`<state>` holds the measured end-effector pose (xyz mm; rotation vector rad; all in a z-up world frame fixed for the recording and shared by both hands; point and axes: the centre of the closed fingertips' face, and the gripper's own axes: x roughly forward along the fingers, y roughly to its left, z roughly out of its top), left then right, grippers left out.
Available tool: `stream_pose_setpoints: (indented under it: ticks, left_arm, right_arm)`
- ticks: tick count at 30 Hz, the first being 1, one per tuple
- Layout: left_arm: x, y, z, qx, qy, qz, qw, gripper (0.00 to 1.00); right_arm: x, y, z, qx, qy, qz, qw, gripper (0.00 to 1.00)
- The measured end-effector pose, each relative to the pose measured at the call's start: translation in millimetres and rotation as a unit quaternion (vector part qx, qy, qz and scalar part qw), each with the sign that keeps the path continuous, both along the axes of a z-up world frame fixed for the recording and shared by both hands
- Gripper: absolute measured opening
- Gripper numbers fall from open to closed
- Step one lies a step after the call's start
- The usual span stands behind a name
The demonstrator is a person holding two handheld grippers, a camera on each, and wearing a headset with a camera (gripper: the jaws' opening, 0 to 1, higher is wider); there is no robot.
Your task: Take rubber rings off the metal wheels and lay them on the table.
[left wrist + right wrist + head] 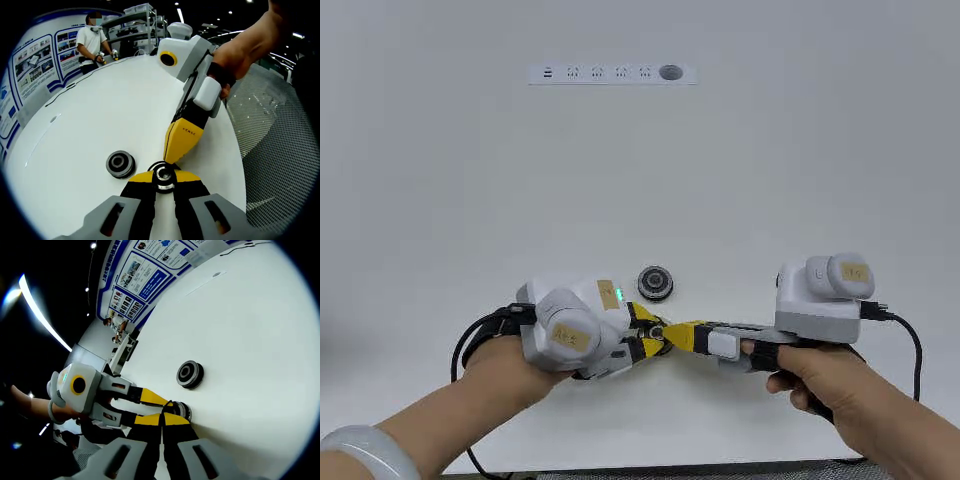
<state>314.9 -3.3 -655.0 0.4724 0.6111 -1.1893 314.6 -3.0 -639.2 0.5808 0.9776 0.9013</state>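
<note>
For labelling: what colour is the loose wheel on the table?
The wheel is black with a grey metal hub; clearest in the left gripper view.

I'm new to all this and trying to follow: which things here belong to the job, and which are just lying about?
Part of the job: left gripper, clamped on a metal wheel; right gripper, jaws closed at that wheel's rim; second wheel on the table.
Just lying about: power strip; wall posters; a person in the background.

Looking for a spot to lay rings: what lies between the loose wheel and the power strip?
Nothing; the head view shows bare white table from the loose wheel to the power strip.
</note>
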Motion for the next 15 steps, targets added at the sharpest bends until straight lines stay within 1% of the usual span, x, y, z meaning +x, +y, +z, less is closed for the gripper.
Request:
stream_pose_setpoints:
  ticks: [5, 11, 15]
  left_arm:
    - [-0.1, -0.2, 0.6, -0.003, -0.004, -0.003, 1.0, 0.13]
    - [-0.1, -0.1, 1.2, -0.012, -0.001, 0.004, 0.9999, 0.14]
    - [-0.2, 0.1, 1.5, -0.014, 0.0, 0.005, 0.9999, 0.14]
  right_arm:
    - [1.9, -1.8, -3.7, -0.005, 0.002, -0.007, 1.0, 0.02]
    - [2.4, -1.8, -3.5, -0.006, 0.002, -0.008, 1.0, 0.02]
    - [2.2, -2.5, -4.2, -0.008, 0.002, -0.008, 0.9999, 0.02]
